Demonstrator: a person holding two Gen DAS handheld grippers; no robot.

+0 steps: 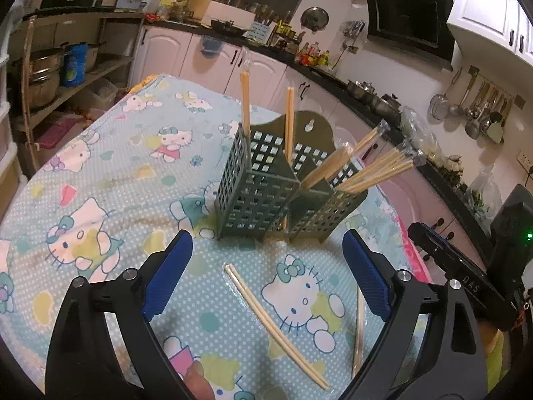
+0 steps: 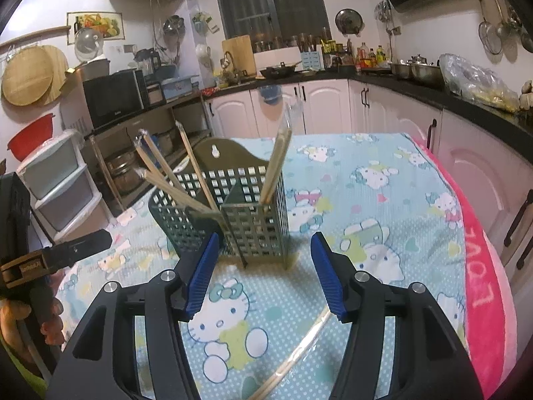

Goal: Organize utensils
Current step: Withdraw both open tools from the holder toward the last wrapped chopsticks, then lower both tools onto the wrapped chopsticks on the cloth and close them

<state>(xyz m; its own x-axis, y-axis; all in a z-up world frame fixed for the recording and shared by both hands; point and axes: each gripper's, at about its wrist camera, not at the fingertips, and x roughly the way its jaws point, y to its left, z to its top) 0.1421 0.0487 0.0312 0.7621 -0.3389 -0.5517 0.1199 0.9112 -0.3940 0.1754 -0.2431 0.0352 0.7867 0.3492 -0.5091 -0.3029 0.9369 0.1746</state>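
Note:
A green slotted utensil holder [image 1: 266,193] stands on the Hello Kitty tablecloth, with several wrapped chopstick pairs [image 1: 376,170] upright or leaning in its compartments. It also shows in the right wrist view [image 2: 233,213]. My left gripper [image 1: 266,276] is open and empty above a loose chopstick pair [image 1: 276,330] lying on the cloth; another wrapped pair [image 1: 359,330] lies by its right finger. My right gripper [image 2: 265,276] is open and empty, just before the holder, with a wrapped chopstick pair [image 2: 293,356] on the cloth under it.
The table [image 2: 383,200] has a pink edge [image 2: 483,300] at the right. Kitchen counters and cabinets [image 2: 333,106] run behind, shelves with pots [image 1: 50,76] at the left. The other gripper's body [image 1: 466,280] shows at the right of the left wrist view.

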